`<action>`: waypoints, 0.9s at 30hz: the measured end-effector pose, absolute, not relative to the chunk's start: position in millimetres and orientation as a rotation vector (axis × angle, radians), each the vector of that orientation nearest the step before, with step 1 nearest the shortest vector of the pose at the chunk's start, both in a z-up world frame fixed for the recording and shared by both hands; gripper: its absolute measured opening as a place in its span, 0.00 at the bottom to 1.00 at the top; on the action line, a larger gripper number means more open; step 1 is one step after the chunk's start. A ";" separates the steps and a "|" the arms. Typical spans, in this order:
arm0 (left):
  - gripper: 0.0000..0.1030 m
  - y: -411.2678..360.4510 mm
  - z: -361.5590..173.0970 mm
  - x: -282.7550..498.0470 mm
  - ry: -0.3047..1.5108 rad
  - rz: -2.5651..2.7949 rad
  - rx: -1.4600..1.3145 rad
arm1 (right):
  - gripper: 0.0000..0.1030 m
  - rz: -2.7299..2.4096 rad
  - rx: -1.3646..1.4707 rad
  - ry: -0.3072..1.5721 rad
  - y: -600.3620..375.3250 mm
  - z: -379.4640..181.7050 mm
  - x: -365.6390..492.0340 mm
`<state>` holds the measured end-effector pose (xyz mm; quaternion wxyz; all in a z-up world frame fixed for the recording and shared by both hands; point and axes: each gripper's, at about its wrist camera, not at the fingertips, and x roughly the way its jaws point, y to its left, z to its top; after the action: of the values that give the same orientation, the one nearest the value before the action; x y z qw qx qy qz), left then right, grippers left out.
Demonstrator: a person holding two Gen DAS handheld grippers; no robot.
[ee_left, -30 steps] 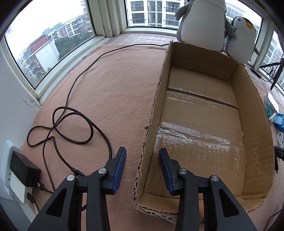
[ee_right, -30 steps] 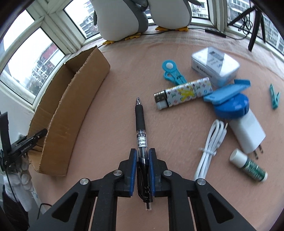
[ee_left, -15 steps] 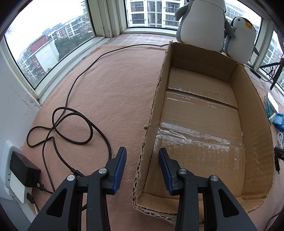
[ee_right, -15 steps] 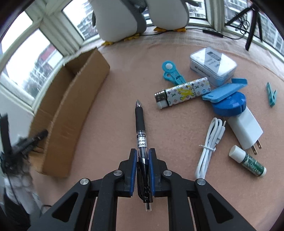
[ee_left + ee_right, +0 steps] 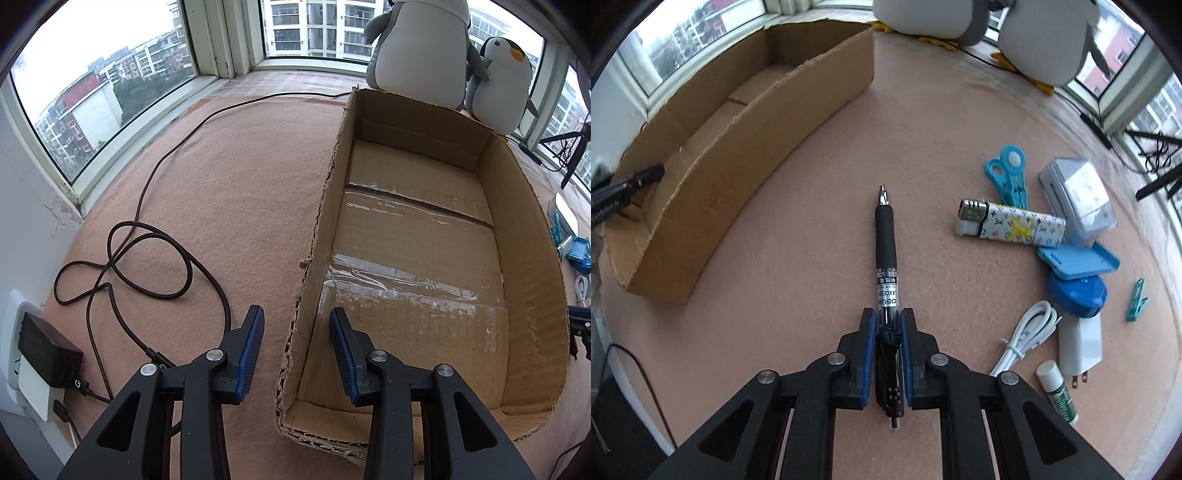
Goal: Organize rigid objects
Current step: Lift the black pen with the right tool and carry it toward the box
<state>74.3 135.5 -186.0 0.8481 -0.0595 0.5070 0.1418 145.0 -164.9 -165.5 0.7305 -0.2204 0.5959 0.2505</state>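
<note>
A black gel pen [image 5: 885, 240] sticks forward out of my right gripper [image 5: 888, 321], which is shut on its clear barrel and holds it above the pink mat. The cardboard box [image 5: 757, 140] lies at the upper left of the right wrist view. In the left wrist view the box [image 5: 528, 258] shows a bare taped floor. My left gripper [image 5: 295, 310] straddles the box's near left wall. One blue pad is outside the wall and one inside, and there is a visible gap on both sides. That same left gripper [image 5: 628, 181] shows at the box's end in the right wrist view.
Right of the pen lie a patterned lighter [image 5: 1012, 223], blue clips [image 5: 1008, 173], a clear case [image 5: 1078, 195], a blue round holder [image 5: 1075, 291], a white cable [image 5: 1030, 332], a charger [image 5: 1080, 339] and a small bottle [image 5: 1056, 391]. Two plush penguins [image 5: 421, 40] stand behind the box. A black cord [image 5: 147, 266] loops left of it.
The right wrist view has swung and rolled: the box now looms larger at the upper left and the loose items sit lower right. The pen stays gripped. The left gripper has not moved.
</note>
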 end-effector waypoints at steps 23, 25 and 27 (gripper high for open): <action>0.37 136.4 -187.0 73.7 1.065 0.289 -0.132 | 0.10 0.539 -0.409 1.115 -184.3 -94.1 143.0; 0.37 136.8 -187.1 73.6 1.064 0.288 -0.132 | 0.10 0.574 -0.383 1.098 -173.9 -83.7 140.7; 0.37 137.1 -187.2 73.4 1.064 0.288 -0.132 | 0.10 0.613 -0.346 1.086 -161.7 -75.2 140.6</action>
<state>73.4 137.1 -187.2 0.8498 -0.0627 0.5052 0.1366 140.6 -161.7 -75.2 0.7977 -0.1611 0.5060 0.2858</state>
